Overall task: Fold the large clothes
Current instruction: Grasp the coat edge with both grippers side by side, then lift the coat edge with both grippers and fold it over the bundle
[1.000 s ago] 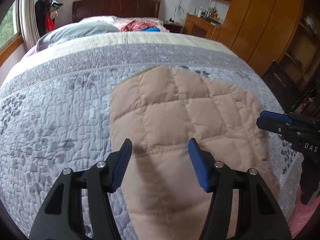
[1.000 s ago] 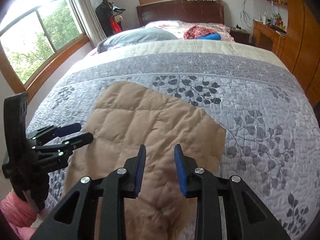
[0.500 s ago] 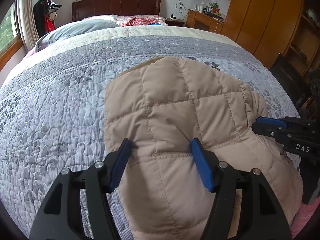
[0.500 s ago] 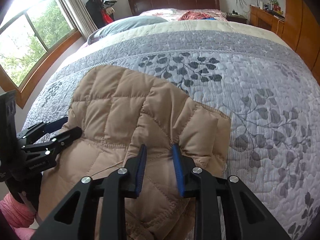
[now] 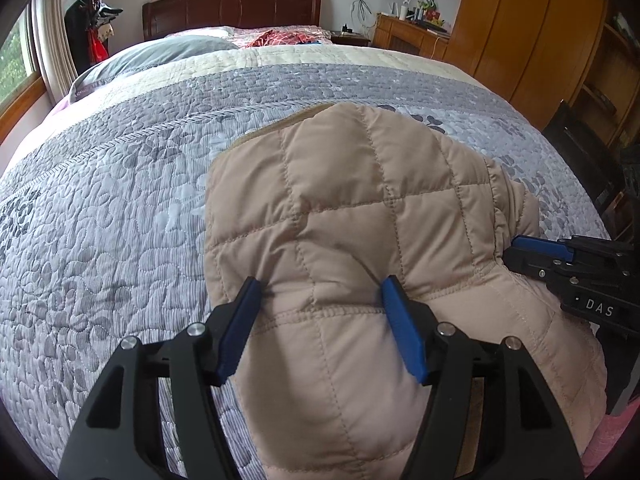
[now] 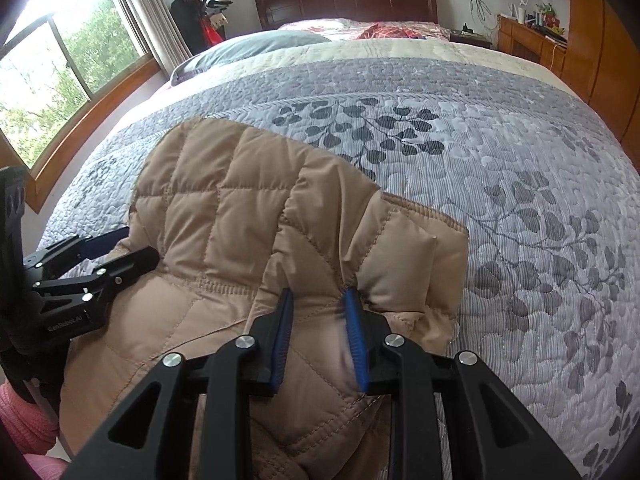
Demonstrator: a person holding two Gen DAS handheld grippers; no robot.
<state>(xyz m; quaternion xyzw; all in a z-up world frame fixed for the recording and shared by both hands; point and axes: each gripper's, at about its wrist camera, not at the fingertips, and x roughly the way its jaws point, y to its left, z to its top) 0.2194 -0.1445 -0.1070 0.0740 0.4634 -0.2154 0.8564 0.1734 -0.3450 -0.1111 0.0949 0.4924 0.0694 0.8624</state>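
While bunched at the near edge of the grey leaf-quilted bedspread, lies lengthwise toward the dark wooden headboard: tan quilted puffer jacket, diamond-stitched. Left gripper spread wide, jacket fabric between; right gripper partly closed, pinching a jacket fold.
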